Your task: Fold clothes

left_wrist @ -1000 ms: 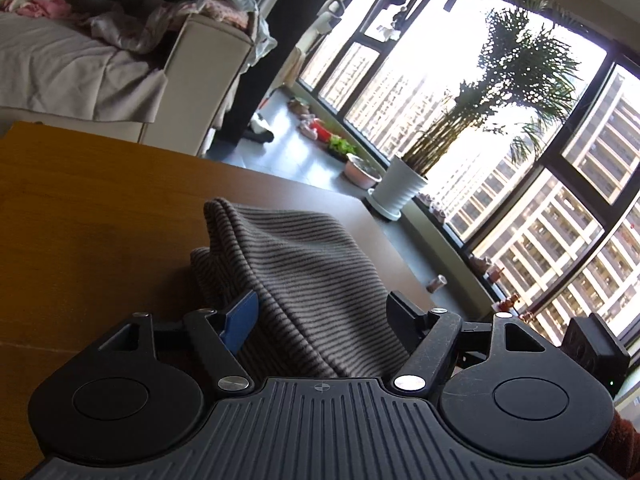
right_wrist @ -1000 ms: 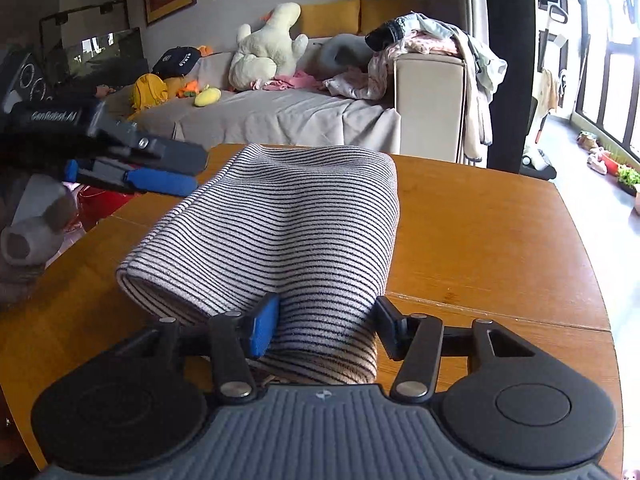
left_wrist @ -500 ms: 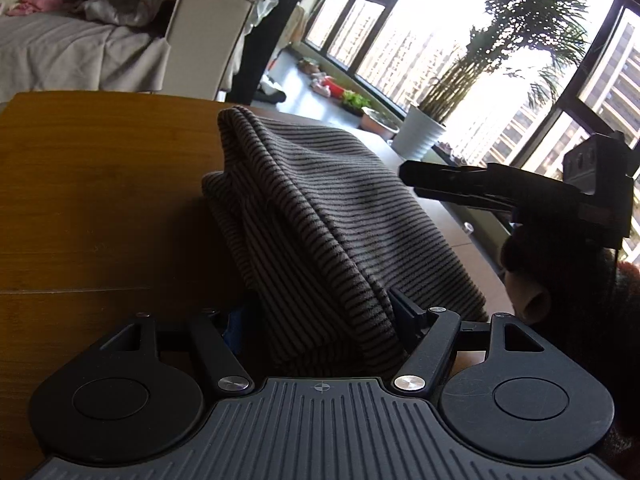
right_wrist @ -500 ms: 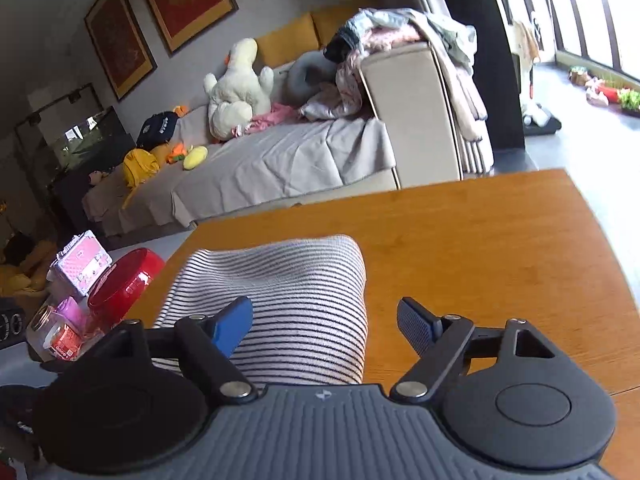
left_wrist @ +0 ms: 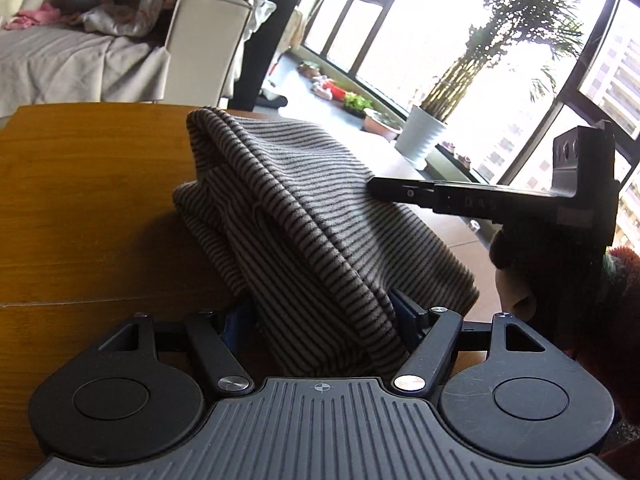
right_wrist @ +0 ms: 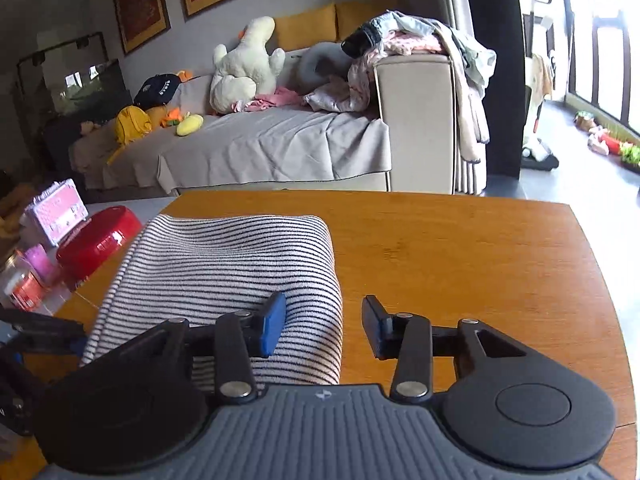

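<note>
Left wrist view — left gripper point(left_wrist: 320, 316) clamps striped garment point(left_wrist: 304, 216), potted palm point(left_wrist: 424, 136) beyond. Right gripper point(right_wrist: 322, 326) closing, unclenched over table point(right_wrist: 460, 264) — sofa point(right_wrist: 280, 148) visible only there.

A wooden table point(right_wrist: 460, 248) fills the foreground. Beyond it stands a sofa point(right_wrist: 416, 120) under a grey cover, bearing a cream plush toy point(right_wrist: 244, 68) and a heap of loose laundry point(right_wrist: 400, 36). A red bowl point(right_wrist: 100, 236) sits low at left. A potted palm point(left_wrist: 424, 136) stands by the window point(left_wrist: 400, 40).
</note>
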The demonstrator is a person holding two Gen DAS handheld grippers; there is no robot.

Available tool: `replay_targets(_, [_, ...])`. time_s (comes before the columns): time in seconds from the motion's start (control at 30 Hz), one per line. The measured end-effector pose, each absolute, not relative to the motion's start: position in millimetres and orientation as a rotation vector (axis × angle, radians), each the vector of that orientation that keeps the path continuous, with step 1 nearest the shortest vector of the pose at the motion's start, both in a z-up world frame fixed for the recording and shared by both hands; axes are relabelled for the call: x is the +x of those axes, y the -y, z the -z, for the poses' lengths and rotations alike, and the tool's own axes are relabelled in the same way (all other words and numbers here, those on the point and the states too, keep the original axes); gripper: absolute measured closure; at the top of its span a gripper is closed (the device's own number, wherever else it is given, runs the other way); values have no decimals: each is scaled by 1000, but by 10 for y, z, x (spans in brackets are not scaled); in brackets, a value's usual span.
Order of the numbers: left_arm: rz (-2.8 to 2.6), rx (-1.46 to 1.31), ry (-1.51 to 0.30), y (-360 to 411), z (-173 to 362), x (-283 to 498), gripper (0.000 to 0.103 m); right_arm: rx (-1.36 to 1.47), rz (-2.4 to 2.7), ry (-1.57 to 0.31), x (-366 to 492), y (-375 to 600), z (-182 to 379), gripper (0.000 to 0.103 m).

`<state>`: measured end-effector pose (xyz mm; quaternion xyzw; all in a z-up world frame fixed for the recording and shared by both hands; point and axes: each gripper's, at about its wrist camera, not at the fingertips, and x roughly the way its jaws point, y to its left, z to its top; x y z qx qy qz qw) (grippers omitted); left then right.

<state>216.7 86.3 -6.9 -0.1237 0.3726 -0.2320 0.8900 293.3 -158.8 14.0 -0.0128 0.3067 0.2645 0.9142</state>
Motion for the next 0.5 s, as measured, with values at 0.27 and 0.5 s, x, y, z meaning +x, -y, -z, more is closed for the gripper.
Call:
replay_targets(0.27, [475, -266, -775, -886, 50, 2178, 26, 14, -561, -653, 2784, 1726, -239, 29])
replay_targets(0.5, [471, -267, -776, -881, 47, 2177, 25, 179, -612, -773, 2626, 1953, 22, 19])
